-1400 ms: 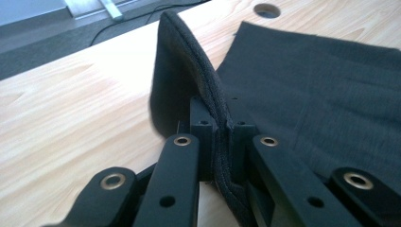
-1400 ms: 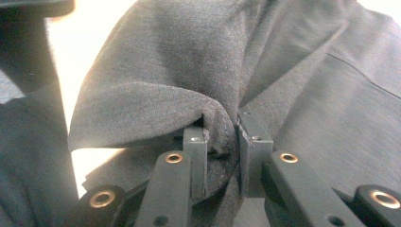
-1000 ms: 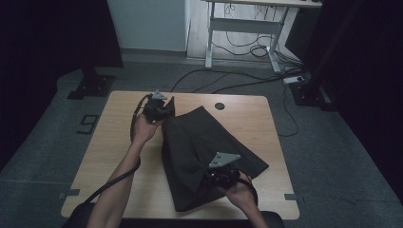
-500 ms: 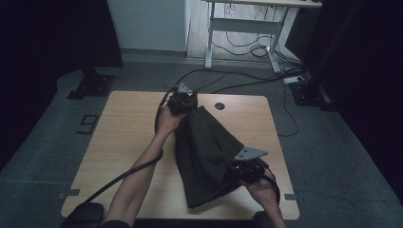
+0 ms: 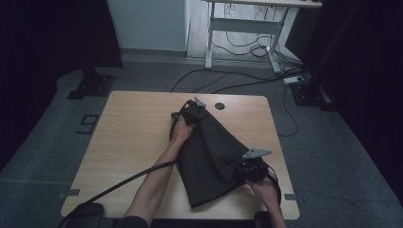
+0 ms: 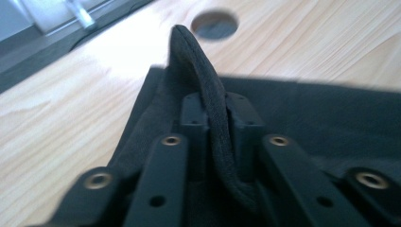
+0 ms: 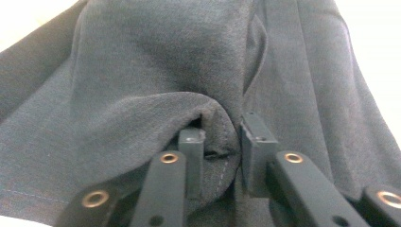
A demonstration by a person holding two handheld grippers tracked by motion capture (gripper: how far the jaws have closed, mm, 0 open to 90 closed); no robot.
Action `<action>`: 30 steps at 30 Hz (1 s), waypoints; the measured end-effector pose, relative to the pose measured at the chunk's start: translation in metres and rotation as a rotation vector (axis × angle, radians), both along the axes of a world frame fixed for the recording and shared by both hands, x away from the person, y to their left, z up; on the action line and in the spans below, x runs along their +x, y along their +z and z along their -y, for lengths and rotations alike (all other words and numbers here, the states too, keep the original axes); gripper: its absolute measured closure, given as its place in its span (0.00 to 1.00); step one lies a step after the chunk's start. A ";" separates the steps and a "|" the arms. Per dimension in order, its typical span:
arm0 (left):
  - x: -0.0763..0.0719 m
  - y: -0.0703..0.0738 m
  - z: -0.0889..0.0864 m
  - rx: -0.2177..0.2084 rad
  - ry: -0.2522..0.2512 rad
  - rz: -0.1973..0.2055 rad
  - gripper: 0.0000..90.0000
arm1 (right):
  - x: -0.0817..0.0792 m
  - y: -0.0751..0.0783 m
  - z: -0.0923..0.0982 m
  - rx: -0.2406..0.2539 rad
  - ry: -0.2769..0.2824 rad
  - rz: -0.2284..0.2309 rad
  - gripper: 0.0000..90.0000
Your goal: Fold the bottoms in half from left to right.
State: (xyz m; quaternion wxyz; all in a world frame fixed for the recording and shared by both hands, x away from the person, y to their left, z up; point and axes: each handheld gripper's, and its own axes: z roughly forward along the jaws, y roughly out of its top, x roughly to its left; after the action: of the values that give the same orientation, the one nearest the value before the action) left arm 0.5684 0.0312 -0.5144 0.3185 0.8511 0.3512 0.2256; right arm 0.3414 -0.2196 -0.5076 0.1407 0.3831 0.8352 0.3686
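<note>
Dark cloth [image 5: 211, 156] lay right of centre on the table [image 5: 133, 137]. Left gripper [image 5: 194, 110] pinched its far hem [image 6: 208, 94], right gripper [image 5: 251, 167] a near-right fold [image 7: 213, 132]; both jaws had just been easing open. Loosening further risked the cloth slipping and the fold collapsing.

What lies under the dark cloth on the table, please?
Light wooden tabletop shows all around the dark cloth; what the cloth covers is hidden.
</note>
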 end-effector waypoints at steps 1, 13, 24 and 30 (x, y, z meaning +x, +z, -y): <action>0.001 -0.003 0.001 0.024 0.008 0.002 0.78 | 0.001 -0.001 0.002 0.004 -0.004 -0.010 0.77; -0.007 0.045 -0.028 -0.147 0.065 0.049 0.30 | -0.025 0.022 0.033 -0.038 0.005 -0.024 0.42; -0.057 0.038 -0.044 -0.111 -0.056 -0.019 0.19 | -0.025 0.051 -0.004 0.049 0.106 0.018 0.37; -0.088 0.009 -0.054 -0.087 -0.085 -0.059 0.16 | -0.015 0.029 -0.045 -0.003 0.129 -0.020 0.28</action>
State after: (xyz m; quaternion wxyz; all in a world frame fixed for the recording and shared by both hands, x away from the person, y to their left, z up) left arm 0.4800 0.0849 -0.5049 0.3539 0.8568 0.3337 0.1711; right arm 0.3265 -0.1743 -0.4783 0.1086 0.3319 0.8601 0.3718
